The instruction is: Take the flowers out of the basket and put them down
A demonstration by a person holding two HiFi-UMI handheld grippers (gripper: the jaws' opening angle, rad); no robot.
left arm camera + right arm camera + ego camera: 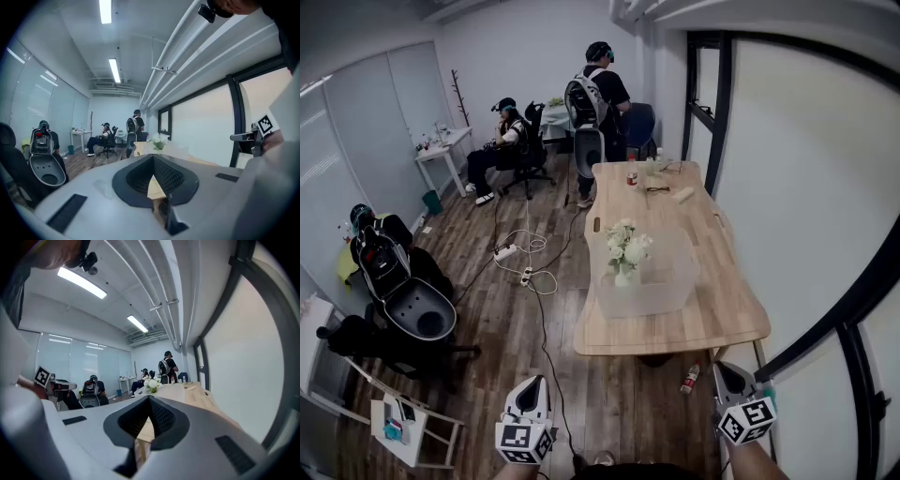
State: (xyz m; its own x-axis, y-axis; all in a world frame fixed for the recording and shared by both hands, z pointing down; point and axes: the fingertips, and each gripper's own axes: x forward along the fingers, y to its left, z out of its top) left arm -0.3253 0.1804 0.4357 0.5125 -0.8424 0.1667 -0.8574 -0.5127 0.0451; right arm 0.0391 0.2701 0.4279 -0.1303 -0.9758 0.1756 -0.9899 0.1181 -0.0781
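Flowers [626,248] stand in basket [664,292] at near end of bench [724,317]; left gripper [529,384] and right gripper [724,369] well short of bench; both jaws pressed together, empty.

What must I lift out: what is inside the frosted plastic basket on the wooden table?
A bunch of white flowers in a small pale vase stands inside the frosted plastic basket. Its cloudy walls hide the basket's floor.

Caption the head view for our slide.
White flowers stand in a translucent basket on the wooden table; left gripper and right gripper hover short.
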